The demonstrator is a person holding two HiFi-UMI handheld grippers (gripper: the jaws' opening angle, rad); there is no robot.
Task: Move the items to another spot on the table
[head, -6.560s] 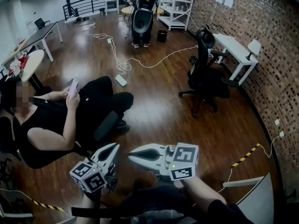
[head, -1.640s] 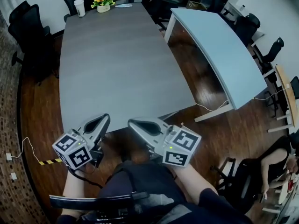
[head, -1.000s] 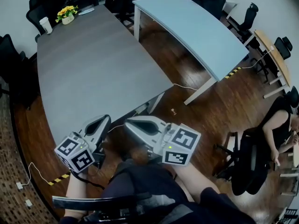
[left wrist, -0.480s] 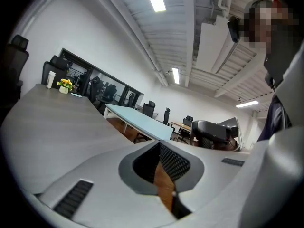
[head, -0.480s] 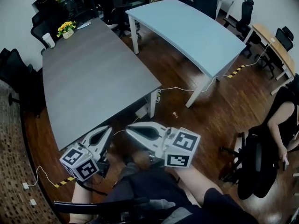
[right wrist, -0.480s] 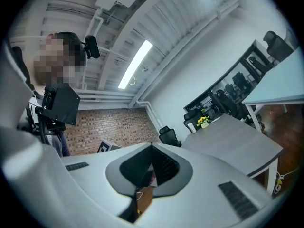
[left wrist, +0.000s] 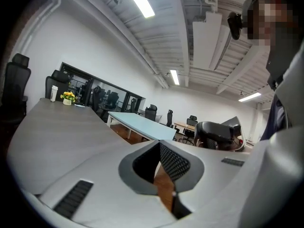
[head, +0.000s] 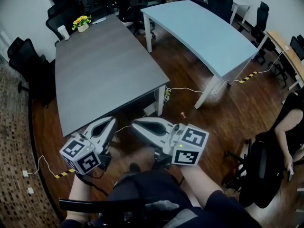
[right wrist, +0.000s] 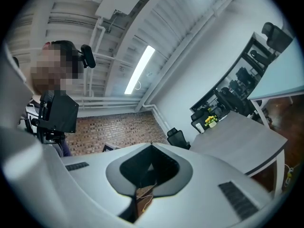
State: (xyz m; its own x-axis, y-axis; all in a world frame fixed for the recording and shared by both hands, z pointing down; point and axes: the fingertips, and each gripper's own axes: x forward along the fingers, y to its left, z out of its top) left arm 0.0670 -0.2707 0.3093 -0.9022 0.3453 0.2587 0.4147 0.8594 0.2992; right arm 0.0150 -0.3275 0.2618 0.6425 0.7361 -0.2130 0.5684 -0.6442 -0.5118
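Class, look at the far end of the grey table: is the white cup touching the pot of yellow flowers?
Apart. The head view shows a strip of bare tabletop between the cup and the flower pot.

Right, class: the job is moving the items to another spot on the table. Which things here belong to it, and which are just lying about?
Belongs to the job:
grey table
potted yellow flowers
white cup
left gripper and right gripper, both shut and empty

Just lying about:
light blue table
black office chair
floor cable
seated person
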